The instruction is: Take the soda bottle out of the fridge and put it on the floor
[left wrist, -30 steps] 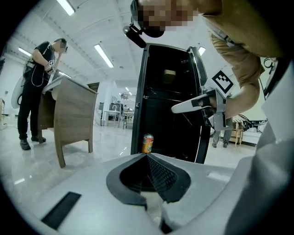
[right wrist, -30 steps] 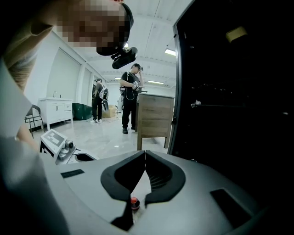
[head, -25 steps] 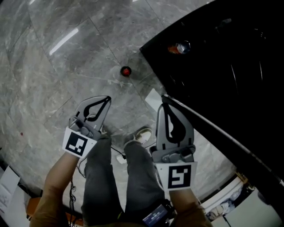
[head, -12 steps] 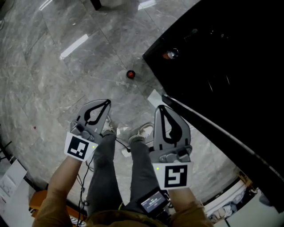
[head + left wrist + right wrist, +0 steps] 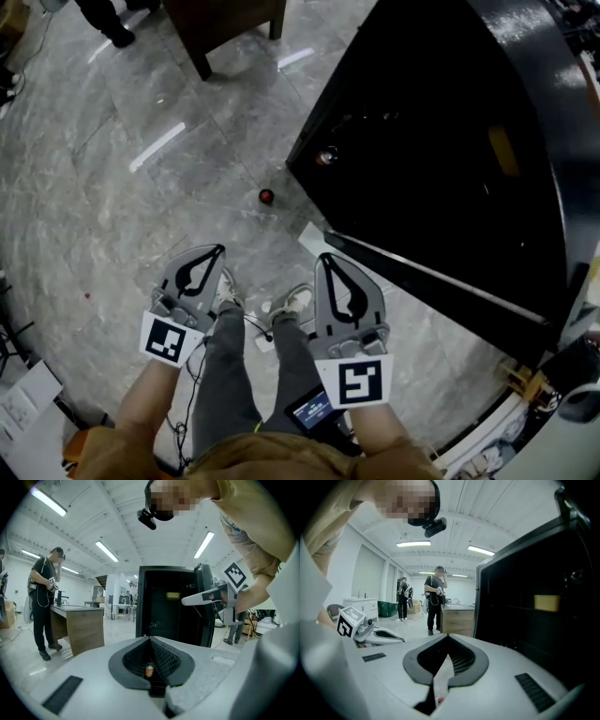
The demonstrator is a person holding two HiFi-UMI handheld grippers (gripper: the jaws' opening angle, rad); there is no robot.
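A small bottle with a red cap (image 5: 266,197) stands on the grey marble floor just in front of the open black fridge (image 5: 441,122). It shows tiny and orange (image 5: 149,670) through the gap behind the left jaws. Something small and round (image 5: 326,157) glints at the fridge's lower front corner; I cannot tell what it is. My left gripper (image 5: 218,249) and right gripper (image 5: 324,257) hang side by side well above the floor, both shut and empty, tips pointing toward the fridge. The left tips (image 5: 150,639) and right tips (image 5: 449,637) meet.
The fridge door (image 5: 441,281) stands open along the right. A yellow item (image 5: 502,150) sits on a fridge shelf. A wooden desk (image 5: 225,19) and a standing person (image 5: 44,602) are across the room. My own shoes (image 5: 295,300) and a cable are below the grippers.
The viewpoint and both grippers have risen. The floor, bottle and fridge look smaller and farther below, and more of the room shows. Both grippers stayed shut and empty.
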